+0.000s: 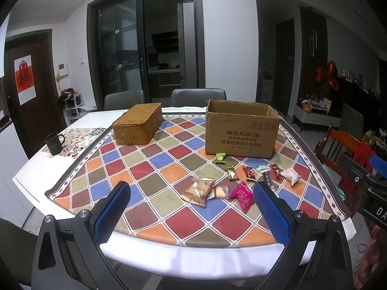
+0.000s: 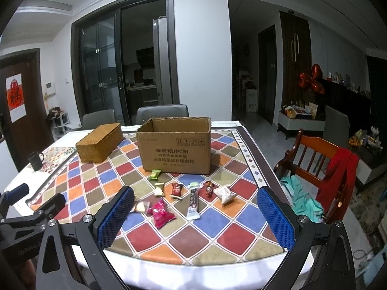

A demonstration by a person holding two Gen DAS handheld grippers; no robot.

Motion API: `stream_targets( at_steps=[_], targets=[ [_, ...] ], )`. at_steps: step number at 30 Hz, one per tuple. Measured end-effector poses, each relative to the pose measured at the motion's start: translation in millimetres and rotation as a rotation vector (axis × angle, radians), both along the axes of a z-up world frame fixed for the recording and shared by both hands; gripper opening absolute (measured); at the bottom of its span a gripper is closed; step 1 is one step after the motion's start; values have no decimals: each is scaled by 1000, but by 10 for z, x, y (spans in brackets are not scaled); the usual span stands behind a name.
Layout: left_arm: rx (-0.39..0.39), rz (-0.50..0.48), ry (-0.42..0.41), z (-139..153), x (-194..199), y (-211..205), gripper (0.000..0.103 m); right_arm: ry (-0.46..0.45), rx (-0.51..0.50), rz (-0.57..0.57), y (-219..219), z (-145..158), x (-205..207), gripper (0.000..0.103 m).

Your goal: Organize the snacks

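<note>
Several wrapped snacks lie scattered on the checkered tablecloth in front of an open cardboard box (image 1: 241, 130) (image 2: 175, 143). Among them are a tan packet (image 1: 197, 191), a pink packet (image 1: 243, 194) (image 2: 161, 213), a green candy (image 1: 220, 157) (image 2: 155, 174), a long dark stick pack (image 2: 194, 204) and a white pouch (image 1: 291, 176) (image 2: 226, 193). My left gripper (image 1: 191, 189) hovers open above the near table edge, nothing between its blue pads. My right gripper (image 2: 197, 194) is open too, empty, to the right of the left one.
A closed woven basket (image 1: 137, 123) (image 2: 99, 142) sits left of the box. A black mug (image 1: 54, 143) (image 2: 35, 160) stands at the far left. Grey chairs (image 1: 198, 96) line the far side; a wooden chair (image 2: 319, 159) with red and teal cloth stands right of the table.
</note>
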State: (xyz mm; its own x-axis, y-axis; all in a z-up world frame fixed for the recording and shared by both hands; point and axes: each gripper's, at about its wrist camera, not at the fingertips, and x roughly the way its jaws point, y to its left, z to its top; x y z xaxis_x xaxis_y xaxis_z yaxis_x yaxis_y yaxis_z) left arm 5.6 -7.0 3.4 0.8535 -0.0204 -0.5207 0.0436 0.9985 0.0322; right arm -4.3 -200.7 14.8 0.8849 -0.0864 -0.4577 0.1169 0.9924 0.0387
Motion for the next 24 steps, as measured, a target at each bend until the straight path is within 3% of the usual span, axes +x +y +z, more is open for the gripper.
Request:
stream_targets(
  at_steps=[24],
  targets=[
    [69,-9,57,-284,435,-75,103,91,7,-2,-36,-275,482,102]
  ],
)
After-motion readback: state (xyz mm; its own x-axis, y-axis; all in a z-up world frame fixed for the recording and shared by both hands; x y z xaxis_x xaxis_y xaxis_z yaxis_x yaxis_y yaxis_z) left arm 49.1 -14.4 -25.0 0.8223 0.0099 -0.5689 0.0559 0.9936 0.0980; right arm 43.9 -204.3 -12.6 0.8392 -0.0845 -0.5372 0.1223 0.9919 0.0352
